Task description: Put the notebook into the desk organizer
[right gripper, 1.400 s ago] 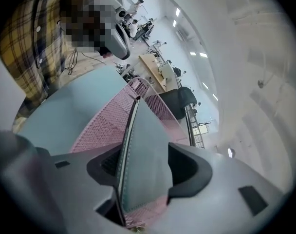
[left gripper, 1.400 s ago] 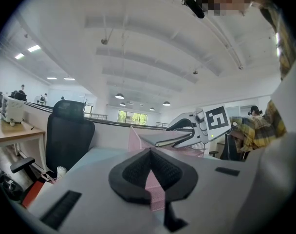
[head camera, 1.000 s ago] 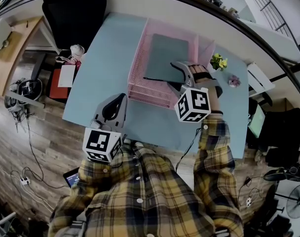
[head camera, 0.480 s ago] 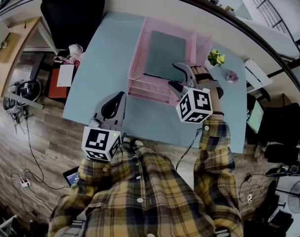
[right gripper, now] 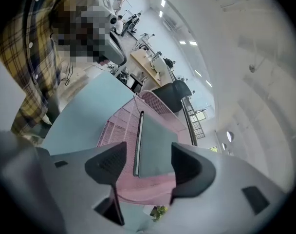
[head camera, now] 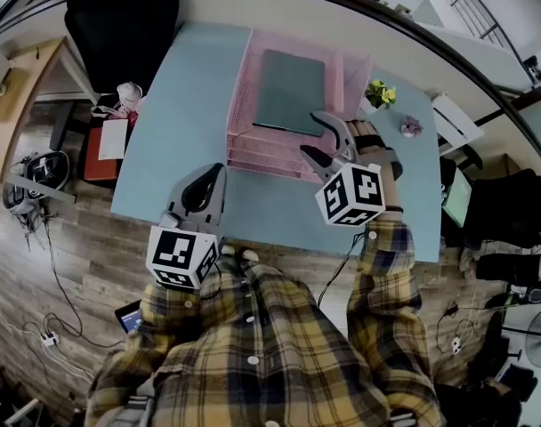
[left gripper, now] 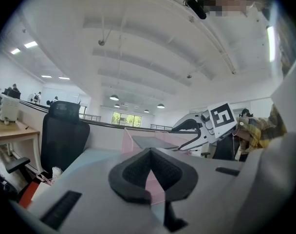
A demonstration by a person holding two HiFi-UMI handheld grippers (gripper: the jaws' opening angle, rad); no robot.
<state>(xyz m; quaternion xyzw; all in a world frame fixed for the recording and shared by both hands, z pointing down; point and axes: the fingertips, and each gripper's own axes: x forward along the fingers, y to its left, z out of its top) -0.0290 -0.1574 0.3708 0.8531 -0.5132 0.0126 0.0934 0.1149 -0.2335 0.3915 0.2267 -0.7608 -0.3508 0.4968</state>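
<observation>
Our right gripper [head camera: 311, 134] has drawn back from the notebook [head camera: 290, 92], jaws wide and empty; the notebook lies flat in the desk organizer [head camera: 239, 114]. Our left gripper [left gripper: 149, 161] is closed on nothing.

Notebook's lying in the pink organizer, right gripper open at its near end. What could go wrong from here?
1. The right gripper hangs with jaws apart close to the near corner of the notebook. Pulling back low could catch that corner or the mesh of the organizer and drag either one.
2. The small potted plant stands just right of the organizer, close to that gripper. A sideways retreat might knock it over.
</observation>
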